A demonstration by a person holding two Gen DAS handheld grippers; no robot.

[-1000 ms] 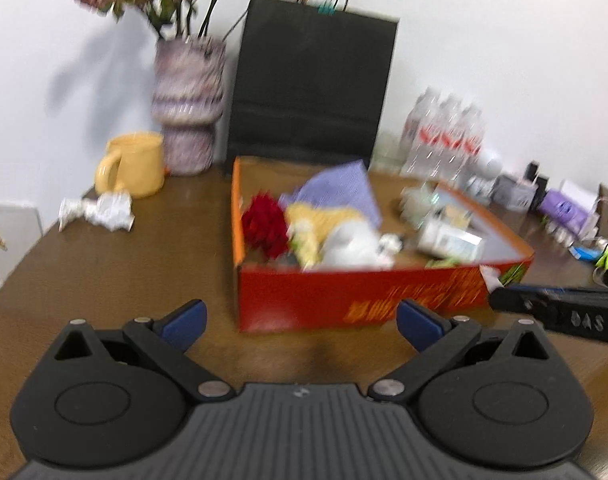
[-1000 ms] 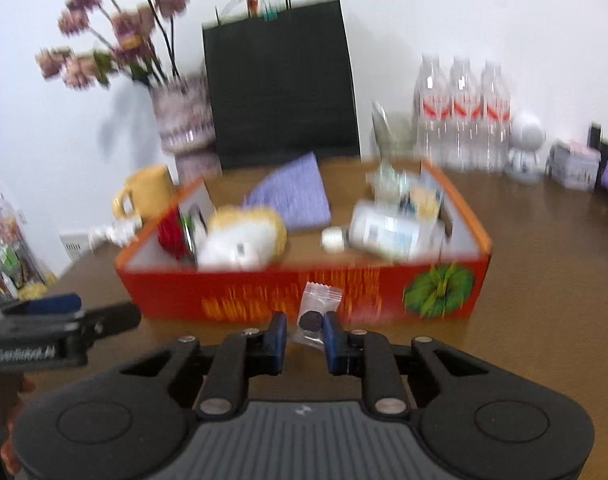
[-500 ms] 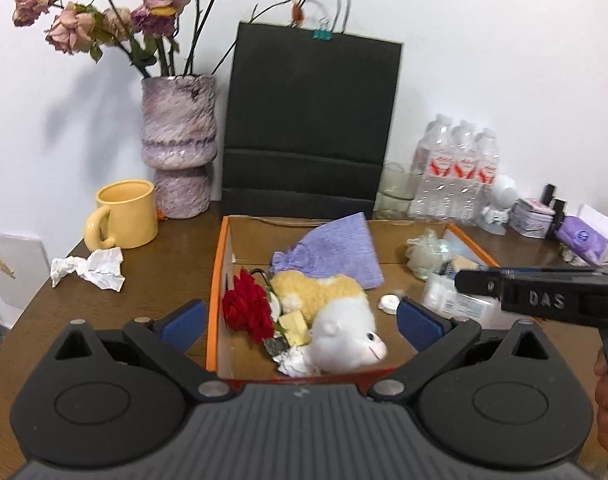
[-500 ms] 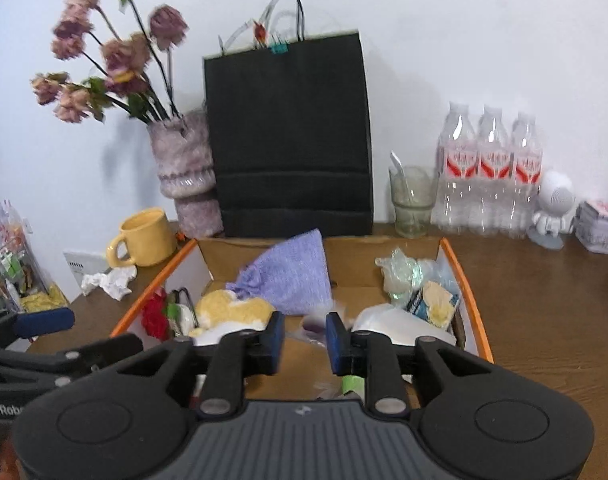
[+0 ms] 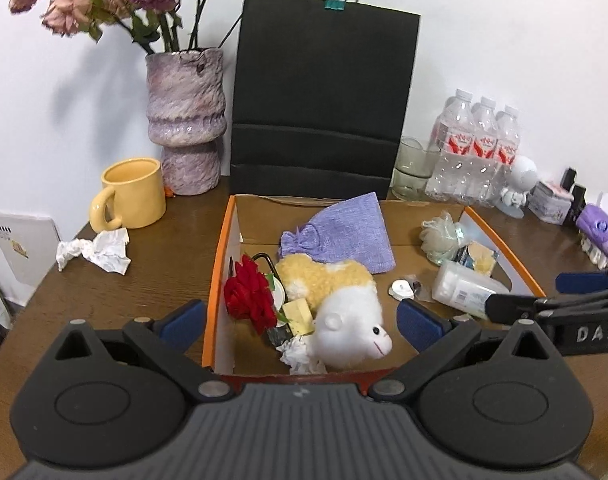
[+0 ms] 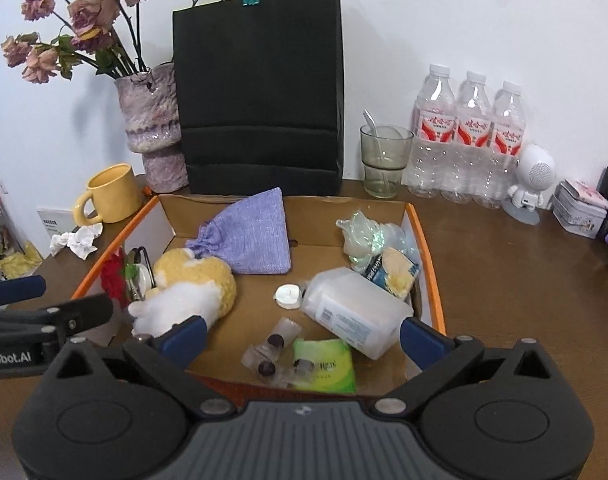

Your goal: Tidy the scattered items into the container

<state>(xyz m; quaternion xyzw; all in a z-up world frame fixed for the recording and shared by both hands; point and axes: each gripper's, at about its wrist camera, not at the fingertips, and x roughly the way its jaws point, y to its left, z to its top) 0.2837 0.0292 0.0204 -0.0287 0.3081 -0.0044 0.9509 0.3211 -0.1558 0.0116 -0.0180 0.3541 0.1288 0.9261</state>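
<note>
Our worktop (image 5: 104, 292) stretches out ahead of both tongs, and on it the box (image 6: 423, 240), the container for this tidy-up, sits right under and ahead of them. It already holds a plush toy (image 5: 343, 300), a purple pouch (image 6: 252, 236), a white bottle (image 6: 355, 316) and, nearest our right tongs (image 6: 302, 336), a clear packet (image 6: 270, 354) lying beside a green pack (image 6: 323, 364).

The right tongs' jaws are opening, spread wide with nothing between them; the packet lies loose on the box floor just below and ahead. The left tongs (image 5: 300, 320) also stand wide open and empty, above the near left part of the box.

We judge the drop finished, so the step in hand is pulling back cleanly: we should lift straight up before swinging away, so the wide fingers miss the box wall and the bottle.

A crumpled tissue (image 5: 94, 250) lies on the worktop far left of the left tongs, beside a yellow mug (image 5: 130, 194); it looks like the next pick, best pinched at its bulkiest fold.
</note>
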